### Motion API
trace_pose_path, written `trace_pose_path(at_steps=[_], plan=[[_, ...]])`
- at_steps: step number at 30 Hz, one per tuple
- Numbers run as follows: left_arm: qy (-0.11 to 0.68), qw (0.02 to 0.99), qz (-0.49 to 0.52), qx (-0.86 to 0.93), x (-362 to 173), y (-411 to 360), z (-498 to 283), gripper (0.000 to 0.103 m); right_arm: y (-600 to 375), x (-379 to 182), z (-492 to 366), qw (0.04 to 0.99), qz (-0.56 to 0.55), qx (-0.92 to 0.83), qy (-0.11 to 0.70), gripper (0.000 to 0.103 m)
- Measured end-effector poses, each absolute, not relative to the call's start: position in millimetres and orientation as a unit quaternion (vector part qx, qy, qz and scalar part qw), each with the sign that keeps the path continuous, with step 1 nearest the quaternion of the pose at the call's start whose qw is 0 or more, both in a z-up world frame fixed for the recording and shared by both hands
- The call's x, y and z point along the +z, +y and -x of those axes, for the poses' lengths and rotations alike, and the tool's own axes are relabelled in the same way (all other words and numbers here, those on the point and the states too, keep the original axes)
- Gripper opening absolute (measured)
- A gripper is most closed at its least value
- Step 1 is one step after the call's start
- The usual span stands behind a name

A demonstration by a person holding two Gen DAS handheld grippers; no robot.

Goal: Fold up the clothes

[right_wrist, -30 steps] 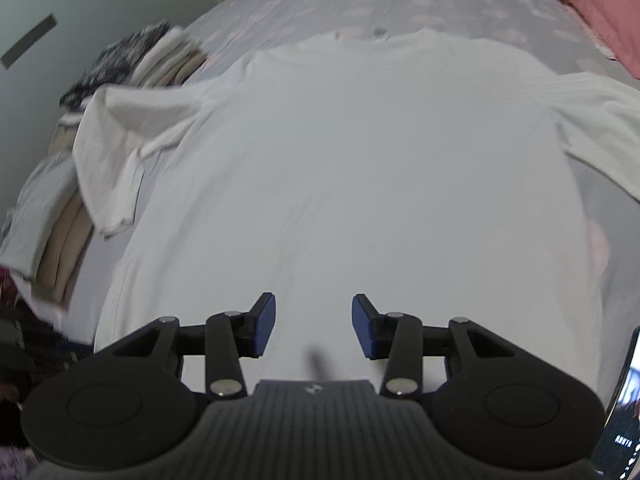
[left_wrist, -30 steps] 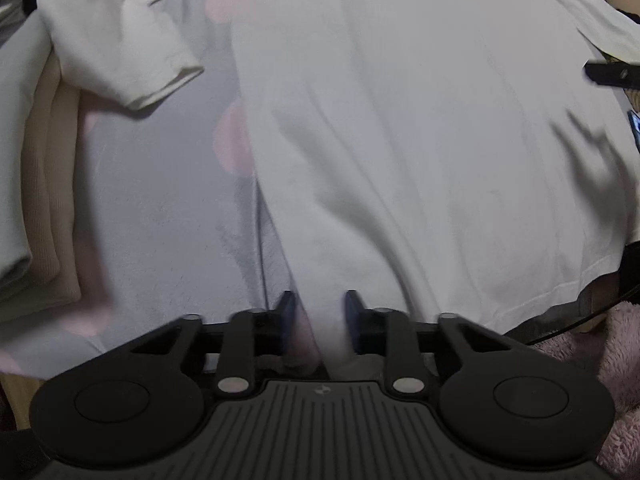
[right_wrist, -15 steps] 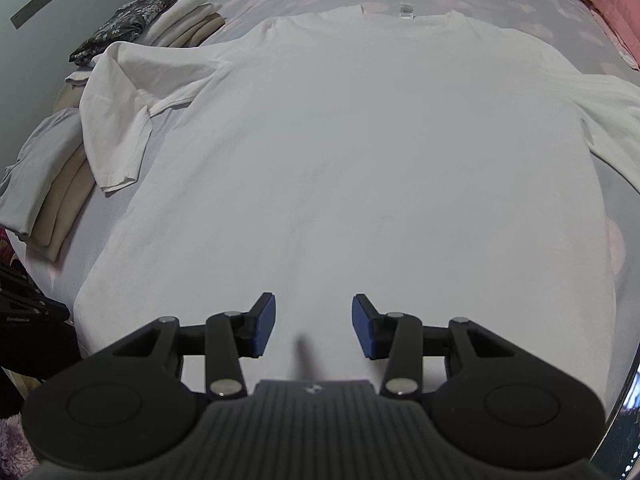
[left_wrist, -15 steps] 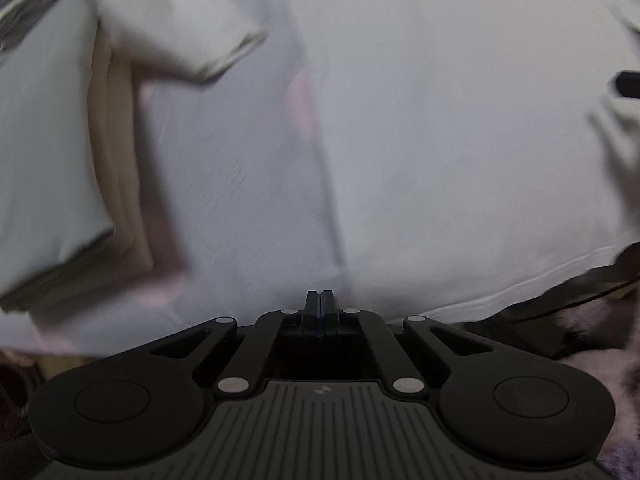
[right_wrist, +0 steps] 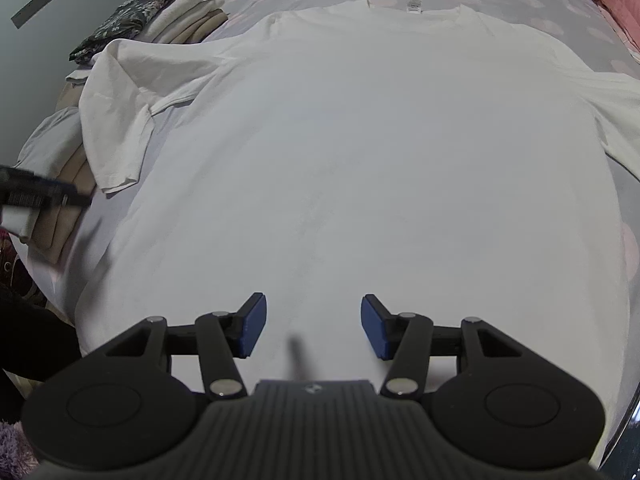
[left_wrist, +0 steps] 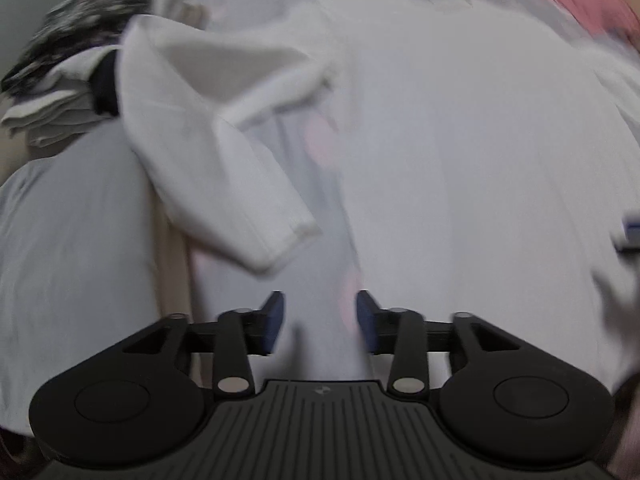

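Half a second ago the left gripper [left_wrist: 319, 322] was pinched shut at the hem of the white T-shirt [right_wrist: 360, 152]; now its blue pads are spread apart, gripping nothing, and its view is motion-blurred. The right gripper [right_wrist: 313, 326] stays wide open and empty above the shirt, which lies flat ahead. The neck label [right_wrist: 415, 3] is too small to read. Folded clothes [right_wrist: 160, 16] sit far left.

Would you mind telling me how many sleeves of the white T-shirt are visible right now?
2. The left sleeve lies folded back, draped toward the stacked clothes at the bed's left edge; the right sleeve runs off the frame's right side, partly cut off.
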State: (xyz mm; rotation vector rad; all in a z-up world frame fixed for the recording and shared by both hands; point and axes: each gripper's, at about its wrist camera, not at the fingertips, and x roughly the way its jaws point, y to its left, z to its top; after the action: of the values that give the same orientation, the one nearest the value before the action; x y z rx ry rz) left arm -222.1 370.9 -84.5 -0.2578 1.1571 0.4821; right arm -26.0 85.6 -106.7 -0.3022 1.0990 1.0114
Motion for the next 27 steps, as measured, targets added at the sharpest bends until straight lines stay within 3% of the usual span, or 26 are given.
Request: trace_pose_path(at_steps=[9,10,11,12,13,19,27], plan=[[0.492,0.782,0.209,0.320,-116,421,218,0.039,91,-117,18,0.721,0.137,0.452,0.506,0.056],[0.488,0.784,0.205,0.325,-115,418,216,0.034,92,-118,17,0.721,0.138,0.452,0.507,0.056],[0.487,0.786,0.199,0.324,-115,416,214,0.016,92,-118,17,0.721,0.138,0.451,0.508,0.056],[0.486,0.791,0.193,0.320,-117,416,210,0.006,93,-119,16,0.720,0.138,0.451,0.509,0.056],[0.482,0.794,0.190,0.317,-116,417,209,0.004,93,-119,16,0.720,0.137,0.451,0.510,0.056],[0.448,0.811,0.181,0.329,-87,417,220,0.003,90,-117,18,0.719,0.139,0.455,0.506,0.056],[0.369,0.852,0.146,0.341,24,444,235,0.003,83,-118,16,0.720,0.139,0.449,0.510,0.056]])
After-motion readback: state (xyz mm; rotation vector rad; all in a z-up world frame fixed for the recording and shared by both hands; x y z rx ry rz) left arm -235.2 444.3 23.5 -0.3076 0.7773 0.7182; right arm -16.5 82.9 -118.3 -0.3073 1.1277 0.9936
